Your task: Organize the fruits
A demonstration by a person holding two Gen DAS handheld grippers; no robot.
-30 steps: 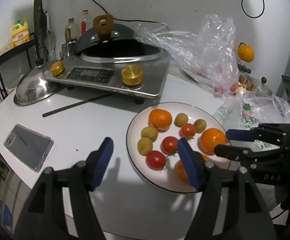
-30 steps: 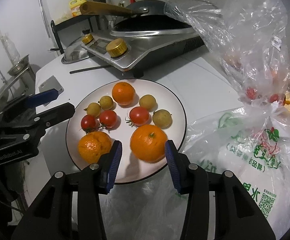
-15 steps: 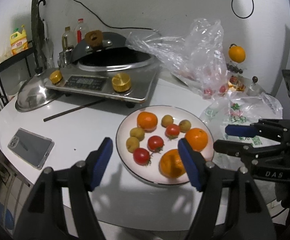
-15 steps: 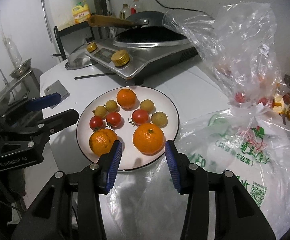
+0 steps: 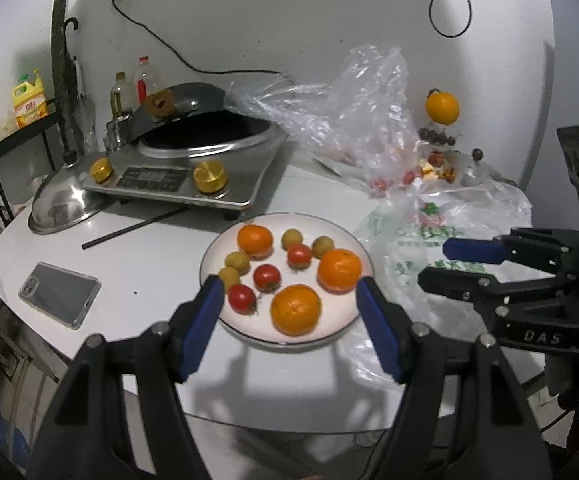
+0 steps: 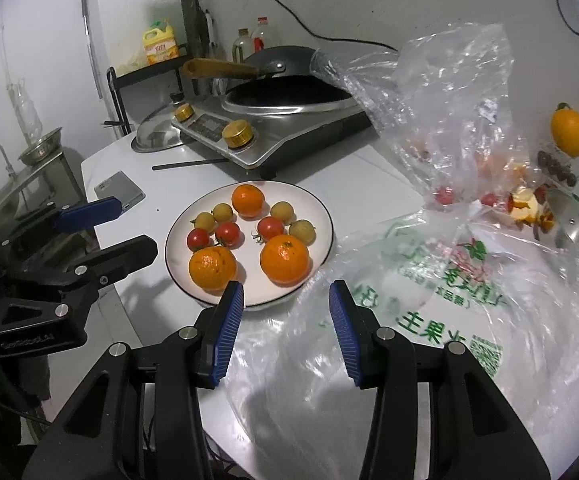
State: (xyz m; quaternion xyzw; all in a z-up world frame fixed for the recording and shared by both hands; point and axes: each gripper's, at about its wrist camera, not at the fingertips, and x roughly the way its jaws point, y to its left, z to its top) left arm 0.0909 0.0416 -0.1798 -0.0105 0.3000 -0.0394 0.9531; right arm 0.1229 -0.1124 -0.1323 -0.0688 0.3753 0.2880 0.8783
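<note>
On the white desk (image 5: 137,268) beside the induction cooker (image 5: 193,168), the plate (image 6: 317,208) holds oranges, cherry tomatoes and small yellow fruits. Both tools, left tool (image 5: 289,320) and right tool (image 6: 286,332), have drawn back and up, released and empty; sorting looks finished.

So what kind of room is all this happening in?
Most likely a small home kitchen. An induction cooker with a wok on it sits on the white table, oil bottles stand behind, and a plate of oranges and tomatoes is in front.
</note>
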